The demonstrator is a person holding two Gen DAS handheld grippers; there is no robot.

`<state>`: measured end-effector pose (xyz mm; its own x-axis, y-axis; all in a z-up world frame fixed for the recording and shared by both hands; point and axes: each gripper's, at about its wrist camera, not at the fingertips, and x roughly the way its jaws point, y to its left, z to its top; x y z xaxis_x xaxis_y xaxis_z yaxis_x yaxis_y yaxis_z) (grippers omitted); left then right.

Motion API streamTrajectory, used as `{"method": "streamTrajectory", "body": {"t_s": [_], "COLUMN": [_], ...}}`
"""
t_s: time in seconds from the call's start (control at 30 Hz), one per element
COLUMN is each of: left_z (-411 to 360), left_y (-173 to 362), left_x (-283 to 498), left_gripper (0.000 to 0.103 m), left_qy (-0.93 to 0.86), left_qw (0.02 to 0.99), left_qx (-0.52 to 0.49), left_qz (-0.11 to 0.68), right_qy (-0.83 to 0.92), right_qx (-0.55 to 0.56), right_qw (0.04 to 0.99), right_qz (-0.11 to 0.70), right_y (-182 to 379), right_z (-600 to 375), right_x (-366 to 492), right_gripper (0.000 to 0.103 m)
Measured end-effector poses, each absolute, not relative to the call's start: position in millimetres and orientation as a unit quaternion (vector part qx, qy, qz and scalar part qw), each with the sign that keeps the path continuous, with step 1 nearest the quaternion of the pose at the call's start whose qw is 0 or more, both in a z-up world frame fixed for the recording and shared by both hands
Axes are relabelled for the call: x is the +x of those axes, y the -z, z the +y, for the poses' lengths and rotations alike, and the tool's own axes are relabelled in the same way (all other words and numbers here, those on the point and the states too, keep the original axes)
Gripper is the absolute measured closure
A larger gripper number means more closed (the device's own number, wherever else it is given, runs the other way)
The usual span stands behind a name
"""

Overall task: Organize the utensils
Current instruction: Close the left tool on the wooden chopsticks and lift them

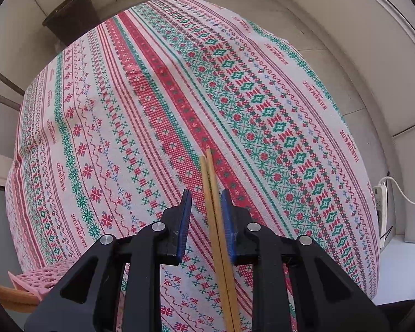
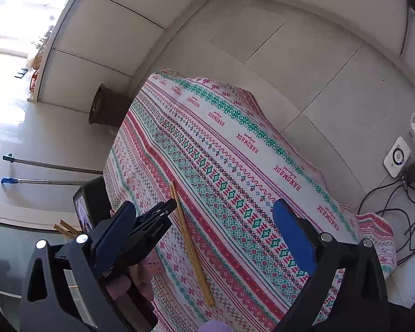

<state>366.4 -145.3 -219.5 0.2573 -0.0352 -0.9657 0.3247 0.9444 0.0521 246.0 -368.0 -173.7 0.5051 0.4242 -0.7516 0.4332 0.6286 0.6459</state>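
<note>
A pair of wooden chopsticks (image 1: 213, 193) lies on the patterned tablecloth (image 1: 152, 96). In the left wrist view they run between my left gripper's (image 1: 206, 202) blue pads, which stand slightly apart around them; the sticks rest against the right pad (image 1: 227, 210). In the right wrist view the chopsticks (image 2: 191, 244) lie flat on the cloth, with the left gripper (image 2: 163, 210) at their far end. My right gripper (image 2: 204, 215) is wide open and empty above the table. More chopsticks (image 2: 66, 228) stick out at the left, partly hidden.
A pink perforated holder (image 1: 38, 279) sits at the table's near left edge. A dark bin (image 2: 105, 108) stands on the floor beyond the table. A power strip (image 1: 380, 193), cables (image 2: 401, 207) and a white device (image 2: 397, 156) are at the right.
</note>
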Motion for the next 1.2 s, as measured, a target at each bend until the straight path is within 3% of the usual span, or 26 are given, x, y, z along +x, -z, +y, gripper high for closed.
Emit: {"method": "streamTrajectory", "body": {"t_s": [0.47,0.5,0.53,0.57,0.67,0.93,1.2], "left_z": [-141,-142,-142,-143,-151,-156,-152], "left_y": [243,243,244,244,242,240,228], "left_x": [381,381,381,380,371,342,262], "left_gripper": [0.082,0.084,0.094,0.098,0.100,0.099,0.099], "left_qy": [0.101,0.102,0.110,0.113,0.111,0.159,0.164], "left_qw": [0.780,0.779,0.777,0.778,0.783,0.772,0.792], "left_qx": [0.139,0.142,0.132,0.128,0.141,0.127,0.159], "left_qz": [0.602,0.602,0.605,0.605,0.595,0.602,0.566], "right_qy": [0.003,0.004,0.006,0.010,0.021,0.029,0.052], "right_qx": [0.429,0.428,0.427,0.425,0.424,0.422,0.398], "right_qw": [0.750,0.750,0.752,0.754,0.755,0.748,0.738], "right_qz": [0.504,0.503,0.502,0.502,0.499,0.511,0.542], "right_y": [176,176,175,175,174,182,209], "right_z": [-368,-368,-369,-370,-373,-371,-363], "right_x": [248,248,248,247,246,250,271], "right_gripper": [0.007,0.007,0.007,0.007,0.007,0.007,0.007]}}
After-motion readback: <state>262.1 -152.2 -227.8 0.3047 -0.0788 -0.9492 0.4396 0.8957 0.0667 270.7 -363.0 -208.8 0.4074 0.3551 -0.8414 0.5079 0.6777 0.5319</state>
